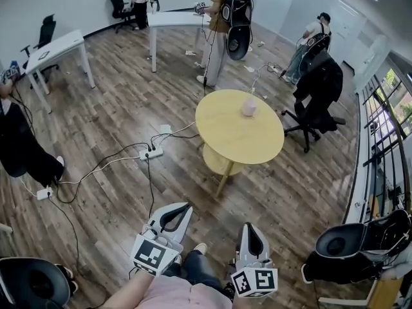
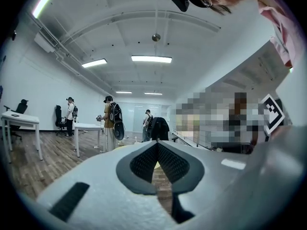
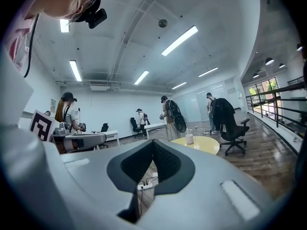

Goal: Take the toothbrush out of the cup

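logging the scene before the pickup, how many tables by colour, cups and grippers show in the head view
yellow round table: 1
white table: 2
cup: 1
grippers: 2, the left gripper and the right gripper
total: 6

Pale cup (image 1: 249, 107), seemingly upright, on round yellow table (image 1: 225, 137), toothbrush too small to tell

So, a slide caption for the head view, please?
Left gripper and right gripper, shut and empty, face the round table with a cup.
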`<state>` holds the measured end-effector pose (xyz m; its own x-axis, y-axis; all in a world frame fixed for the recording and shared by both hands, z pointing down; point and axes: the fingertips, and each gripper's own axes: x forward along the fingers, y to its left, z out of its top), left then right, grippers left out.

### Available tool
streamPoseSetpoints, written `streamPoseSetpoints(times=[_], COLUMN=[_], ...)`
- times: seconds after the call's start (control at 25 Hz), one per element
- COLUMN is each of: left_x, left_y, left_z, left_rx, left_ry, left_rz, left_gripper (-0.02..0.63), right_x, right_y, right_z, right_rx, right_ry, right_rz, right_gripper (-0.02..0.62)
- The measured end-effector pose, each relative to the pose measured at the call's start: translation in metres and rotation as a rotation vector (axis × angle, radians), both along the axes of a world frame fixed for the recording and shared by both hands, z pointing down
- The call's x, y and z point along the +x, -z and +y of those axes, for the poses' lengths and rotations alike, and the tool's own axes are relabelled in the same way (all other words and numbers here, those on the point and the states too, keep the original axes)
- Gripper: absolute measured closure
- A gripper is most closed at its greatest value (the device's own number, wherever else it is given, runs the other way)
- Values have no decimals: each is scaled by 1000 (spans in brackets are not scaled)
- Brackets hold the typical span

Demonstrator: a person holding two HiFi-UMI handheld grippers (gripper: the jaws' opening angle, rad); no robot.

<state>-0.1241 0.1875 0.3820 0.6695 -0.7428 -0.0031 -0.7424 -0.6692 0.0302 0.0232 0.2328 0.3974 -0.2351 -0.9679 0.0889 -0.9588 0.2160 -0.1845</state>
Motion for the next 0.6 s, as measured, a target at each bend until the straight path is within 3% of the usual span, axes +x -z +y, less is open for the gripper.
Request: streamPoseSetpoints(times=[0.24, 0.4, 0.6], left_x=[21, 46, 77], left_y=[2, 13, 4], left_z=[-69, -104, -134], left_rx=[-33, 15, -9], left_ry=[46, 46, 61], left_rz=[24, 10, 0], left_gripper=[611, 611, 610], right_x=[25, 43, 72], right_y=[-2, -3, -7], right_z=[-65, -99, -137], right_rx=[-28, -17, -10], right_ry=[32, 53, 67], right_rz=[2, -10, -7], right_gripper=[592, 592, 592])
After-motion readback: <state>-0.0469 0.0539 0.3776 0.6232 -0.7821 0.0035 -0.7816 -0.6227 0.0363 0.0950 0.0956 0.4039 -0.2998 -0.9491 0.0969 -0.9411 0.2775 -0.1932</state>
